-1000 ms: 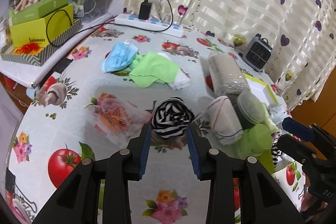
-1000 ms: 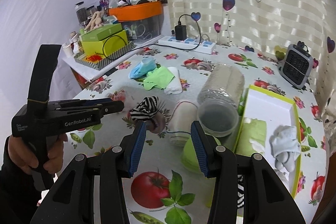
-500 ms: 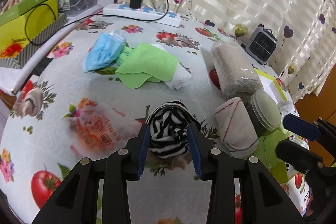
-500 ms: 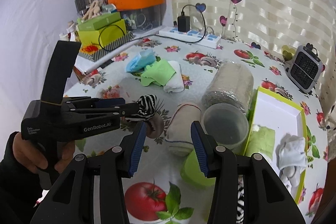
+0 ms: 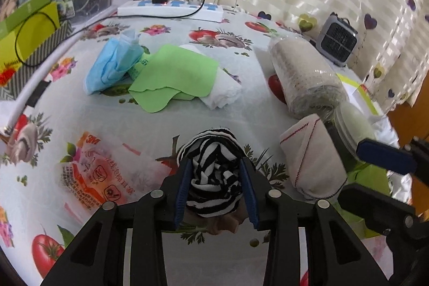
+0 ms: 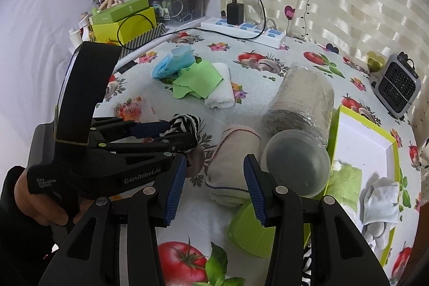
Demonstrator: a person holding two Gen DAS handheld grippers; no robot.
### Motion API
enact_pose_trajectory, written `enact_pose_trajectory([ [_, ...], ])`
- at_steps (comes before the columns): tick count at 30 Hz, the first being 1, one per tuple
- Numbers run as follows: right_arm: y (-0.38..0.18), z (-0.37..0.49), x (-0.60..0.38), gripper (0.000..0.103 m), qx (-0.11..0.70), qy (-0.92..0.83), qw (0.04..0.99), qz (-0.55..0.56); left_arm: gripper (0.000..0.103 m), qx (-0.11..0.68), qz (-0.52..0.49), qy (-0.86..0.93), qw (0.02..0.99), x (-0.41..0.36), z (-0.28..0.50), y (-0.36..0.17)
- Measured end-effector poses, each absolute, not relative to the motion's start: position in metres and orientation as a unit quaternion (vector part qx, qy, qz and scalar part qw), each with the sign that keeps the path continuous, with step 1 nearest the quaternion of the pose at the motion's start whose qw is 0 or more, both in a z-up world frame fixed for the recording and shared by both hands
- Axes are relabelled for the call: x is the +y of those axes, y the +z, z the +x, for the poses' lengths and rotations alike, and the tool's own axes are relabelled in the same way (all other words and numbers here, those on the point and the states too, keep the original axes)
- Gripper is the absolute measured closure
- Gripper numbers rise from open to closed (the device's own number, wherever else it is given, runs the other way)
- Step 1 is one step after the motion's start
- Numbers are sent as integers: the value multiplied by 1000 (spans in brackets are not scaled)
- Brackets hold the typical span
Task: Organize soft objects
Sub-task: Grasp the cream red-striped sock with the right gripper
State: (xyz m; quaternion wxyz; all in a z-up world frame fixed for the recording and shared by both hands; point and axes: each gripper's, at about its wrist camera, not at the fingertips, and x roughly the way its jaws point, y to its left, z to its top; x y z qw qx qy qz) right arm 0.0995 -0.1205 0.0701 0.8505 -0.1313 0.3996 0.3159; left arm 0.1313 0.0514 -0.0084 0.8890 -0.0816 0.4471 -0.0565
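Note:
My left gripper (image 5: 215, 189) is shut on a black-and-white striped sock bundle (image 5: 213, 173) and holds it just above the table; it also shows in the right wrist view (image 6: 185, 125). My right gripper (image 6: 213, 188) is open and empty, its jaws on either side of a rolled white cloth with a red stripe (image 6: 233, 165), just short of it. That roll also shows in the left wrist view (image 5: 308, 157). A green cloth (image 5: 174, 77), a blue face mask (image 5: 112, 66) and a white folded towel (image 5: 222, 90) lie farther back.
A lime-rimmed tray (image 6: 362, 136) at the right holds a green cloth and white socks (image 6: 380, 203). A wrapped beige roll (image 6: 303, 98), a clear tub (image 6: 295, 165) and a green lid (image 6: 249, 229) crowd beside it. A 3M packet (image 5: 91, 176), power strip (image 5: 171, 8) and small heater (image 6: 396, 87) are also here.
My left gripper has closed on the striped sock bundle and moved forward over the table. My right gripper has moved in toward the rolled white cloth and stays open.

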Motion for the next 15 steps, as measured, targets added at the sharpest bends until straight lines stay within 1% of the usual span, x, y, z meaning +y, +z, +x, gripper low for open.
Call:
enact_pose_trajectory([
  [1,70,100,-120,57,400,315,850,-134,82,446,-75,-55,890,50,131,-8],
  [4,68,100,-118,57,404,311,848,-141,86,442,-66,-48,893,50,128,-10],
  [13,53,107,-101,57,435,280,832,-200,88,438,-94,-38,893,68,117,-9],
  [15,48,109,-96,54,438,269,830,-218,88,439,-99,-38,892,70,115,-9],
])
